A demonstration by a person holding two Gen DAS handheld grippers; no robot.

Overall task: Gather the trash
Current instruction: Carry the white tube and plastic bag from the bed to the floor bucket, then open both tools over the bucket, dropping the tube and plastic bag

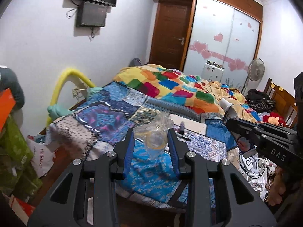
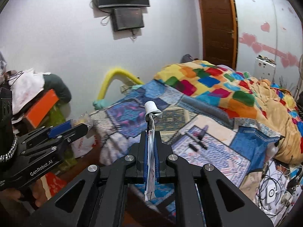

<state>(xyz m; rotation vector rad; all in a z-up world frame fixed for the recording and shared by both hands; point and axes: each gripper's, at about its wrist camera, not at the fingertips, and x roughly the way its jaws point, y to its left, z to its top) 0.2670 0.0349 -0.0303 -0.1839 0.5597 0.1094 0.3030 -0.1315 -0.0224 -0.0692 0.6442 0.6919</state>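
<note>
Trash sits in both tongs: a crumpled clear plastic bag point(image 1: 154, 132) clamped in the left tongs point(image 1: 151, 141), a squeezed white tube point(image 2: 151, 141) pinched in the right tongs point(image 2: 151, 145). Beyond both lies the bed point(image 2: 217, 151) with pens point(image 2: 197, 136).

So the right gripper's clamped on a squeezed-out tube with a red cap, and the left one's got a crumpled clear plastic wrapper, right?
Not quite: the cap is white, not red. The right wrist view shows the right gripper shut on the squeezed-out tube, white cap up. The left gripper does hold the crumpled clear plastic wrapper.
</note>
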